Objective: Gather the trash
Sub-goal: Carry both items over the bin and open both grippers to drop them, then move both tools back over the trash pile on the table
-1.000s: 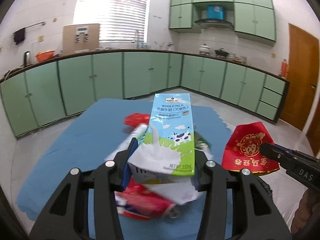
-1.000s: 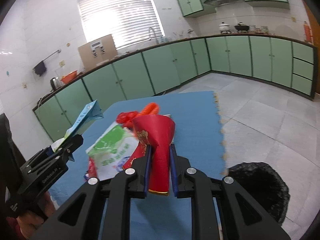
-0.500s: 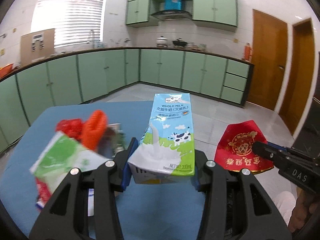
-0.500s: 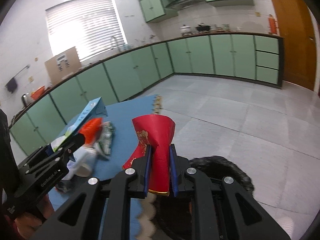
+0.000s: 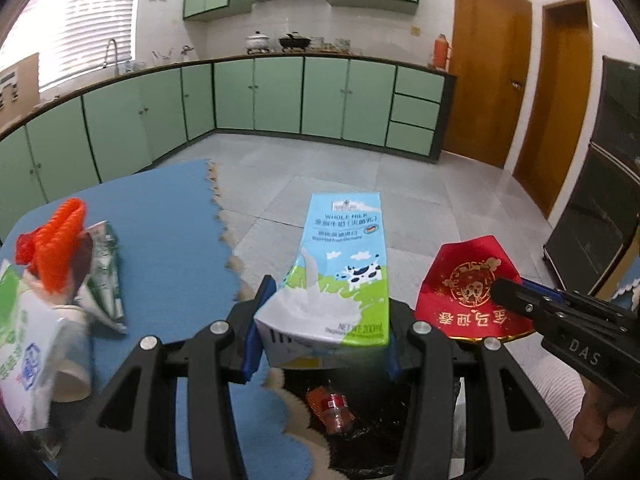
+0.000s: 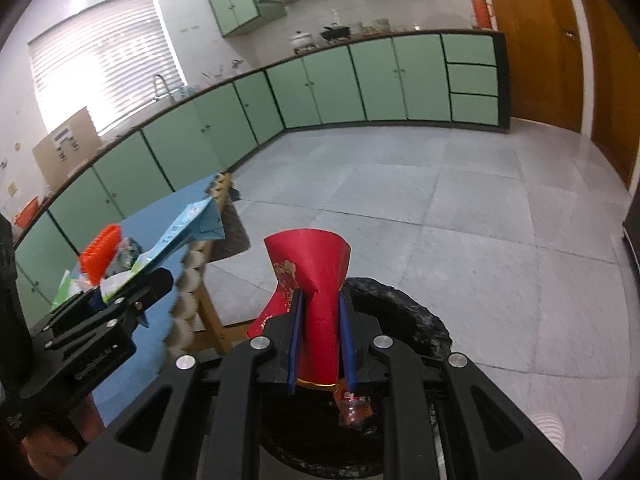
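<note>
Over the black trash bag [image 6: 400, 312] beside the bench [image 5: 168, 240] we hold both loads: our left tongs [image 5: 322, 328] pinch the whole-milk carton [image 5: 340, 272], our right tongs [image 6: 320, 340] pinch the red paper envelope [image 6: 316, 280]. We should centre each over the bag's mouth before letting go, so nothing lands on the floor. Only the left view shows the leftover wrappers [image 5: 100, 276] and orange piece [image 5: 60, 248] on the bench; the right view shows the bag's far rim.

Mint-green cabinets [image 5: 280, 96] run along white tiled walls, a blinded window [image 6: 104, 48] glows, wooden doors [image 5: 492, 80] flank grey floor tiles [image 6: 440, 208].
</note>
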`<state>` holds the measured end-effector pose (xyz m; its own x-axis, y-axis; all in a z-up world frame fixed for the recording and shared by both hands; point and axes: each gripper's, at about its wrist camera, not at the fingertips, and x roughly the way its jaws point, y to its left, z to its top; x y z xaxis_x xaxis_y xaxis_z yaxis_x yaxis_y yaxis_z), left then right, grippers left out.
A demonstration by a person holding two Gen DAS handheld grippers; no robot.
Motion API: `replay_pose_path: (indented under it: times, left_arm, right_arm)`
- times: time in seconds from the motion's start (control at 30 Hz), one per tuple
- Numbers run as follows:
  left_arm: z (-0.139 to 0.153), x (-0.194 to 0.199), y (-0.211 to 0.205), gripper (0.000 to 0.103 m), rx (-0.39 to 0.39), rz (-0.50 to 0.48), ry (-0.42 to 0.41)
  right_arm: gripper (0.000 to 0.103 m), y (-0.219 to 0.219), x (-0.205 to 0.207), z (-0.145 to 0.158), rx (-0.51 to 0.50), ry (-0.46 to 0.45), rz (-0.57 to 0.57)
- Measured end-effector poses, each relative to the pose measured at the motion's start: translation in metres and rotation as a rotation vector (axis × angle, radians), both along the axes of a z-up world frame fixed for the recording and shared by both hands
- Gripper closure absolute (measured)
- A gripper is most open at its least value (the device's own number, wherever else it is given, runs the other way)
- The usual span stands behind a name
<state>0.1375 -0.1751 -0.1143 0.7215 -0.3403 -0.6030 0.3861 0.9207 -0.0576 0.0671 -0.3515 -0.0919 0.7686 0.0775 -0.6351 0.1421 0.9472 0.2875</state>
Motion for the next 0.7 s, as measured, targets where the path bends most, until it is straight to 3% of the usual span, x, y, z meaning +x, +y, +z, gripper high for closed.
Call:
replay_pose_path:
  times: [0.1, 0.17, 0.2, 0.23, 0.27, 0.4, 0.57, 0.63, 0.7]
  left_arm:
    - [-0.004, 0.005, -0.005, 0.054, 0.006, -0.013, 0.014]
    - [-0.006, 0.007, -0.006, 0.043, 0.006, -0.017, 0.016]
    - [-0.006, 0.007, -0.006, 0.043, 0.003, -0.015, 0.013]
    - [-0.005, 0.007, -0.006, 0.043, -0.001, -0.015, 0.012]
    - [-0.004, 0.007, -0.004, 0.043, -0.005, -0.013, 0.011]
    - [0.002, 0.003, 0.001, 0.039, -0.014, 0.01, -0.002]
    - [0.017, -0.002, 0.019, 0.027, -0.027, 0.055, -0.034]
    - [0.028, -0.005, 0.032, 0.02, -0.023, 0.08, -0.062]
    - [0.036, -0.008, 0.045, 0.016, -0.02, 0.104, -0.084]
  right_arm:
    - [0.083, -0.004, 0.005, -0.009, 0.002, 0.022, -0.017]
    - [0.082, -0.008, 0.011, -0.015, 0.001, 0.045, -0.023]
    - [0.076, -0.01, 0.012, -0.016, -0.001, 0.05, -0.029]
    - [0.057, -0.011, 0.013, -0.017, -0.006, 0.057, -0.04]
    - [0.052, -0.012, 0.013, -0.019, -0.009, 0.061, -0.046]
    - [0.047, -0.015, 0.008, -0.019, -0.01, 0.059, -0.063]
    - [0.025, -0.01, 0.004, -0.007, -0.023, 0.031, -0.074]
    - [0.011, -0.004, 0.003, 0.001, -0.038, 0.012, -0.077]
    - [0.006, 0.002, 0.001, 0.009, -0.049, -0.011, -0.083]
